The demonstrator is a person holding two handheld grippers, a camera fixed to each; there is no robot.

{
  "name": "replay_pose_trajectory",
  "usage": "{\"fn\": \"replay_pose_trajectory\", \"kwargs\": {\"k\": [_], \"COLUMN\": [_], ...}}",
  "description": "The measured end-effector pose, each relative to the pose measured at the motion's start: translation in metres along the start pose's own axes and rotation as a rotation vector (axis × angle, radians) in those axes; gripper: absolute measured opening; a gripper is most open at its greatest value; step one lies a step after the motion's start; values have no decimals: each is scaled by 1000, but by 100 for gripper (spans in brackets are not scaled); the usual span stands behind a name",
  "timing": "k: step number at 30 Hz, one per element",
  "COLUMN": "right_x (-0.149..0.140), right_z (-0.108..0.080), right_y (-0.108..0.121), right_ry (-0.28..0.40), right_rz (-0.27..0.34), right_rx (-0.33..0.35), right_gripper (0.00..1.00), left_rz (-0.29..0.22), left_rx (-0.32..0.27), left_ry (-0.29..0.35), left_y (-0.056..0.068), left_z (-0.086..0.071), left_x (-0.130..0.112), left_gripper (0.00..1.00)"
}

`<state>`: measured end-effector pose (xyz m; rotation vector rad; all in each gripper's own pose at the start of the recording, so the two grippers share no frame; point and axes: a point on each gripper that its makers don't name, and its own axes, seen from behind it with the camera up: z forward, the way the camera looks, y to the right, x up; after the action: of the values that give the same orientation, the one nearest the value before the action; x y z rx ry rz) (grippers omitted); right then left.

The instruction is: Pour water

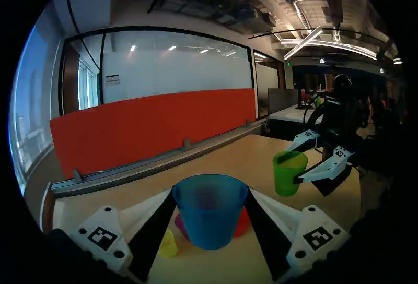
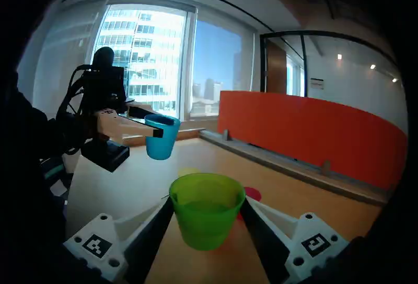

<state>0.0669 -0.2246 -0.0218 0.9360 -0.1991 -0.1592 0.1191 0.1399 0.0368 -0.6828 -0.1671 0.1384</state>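
Green cup (image 2: 207, 208), upright and seemingly part-filled with liquid, sits clamped between both fingers of my right gripper (image 2: 207, 200), held above the wooden table (image 2: 130, 179). My left gripper (image 1: 210, 198) squeezes an upright blue cup (image 1: 210, 219) the same way, over a small yellow cup (image 1: 168, 243) on the table.

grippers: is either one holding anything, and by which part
The left gripper clamps a translucent blue plastic cup by opposite sides of its upper wall; the right gripper clamps a translucent green plastic cup the same way.
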Motion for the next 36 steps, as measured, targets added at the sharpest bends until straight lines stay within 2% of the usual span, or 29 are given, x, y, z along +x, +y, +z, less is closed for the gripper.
{"fn": "replay_pose_trajectory", "kwargs": {"k": [18,36], "right_x": [-42,-78], "right_z": [4,14], "right_y": [-2,-2], "right_ry": [-131,-245], "right_rz": [10,5], "right_rx": [36,64], "right_gripper": [90,90], "left_rz": [49,94], "left_rx": [-57,-131], "left_ry": [-158,-316], "left_y": [22,43], "left_z": [21,34], "left_x": [-66,-129], "left_gripper": [88,88]}}
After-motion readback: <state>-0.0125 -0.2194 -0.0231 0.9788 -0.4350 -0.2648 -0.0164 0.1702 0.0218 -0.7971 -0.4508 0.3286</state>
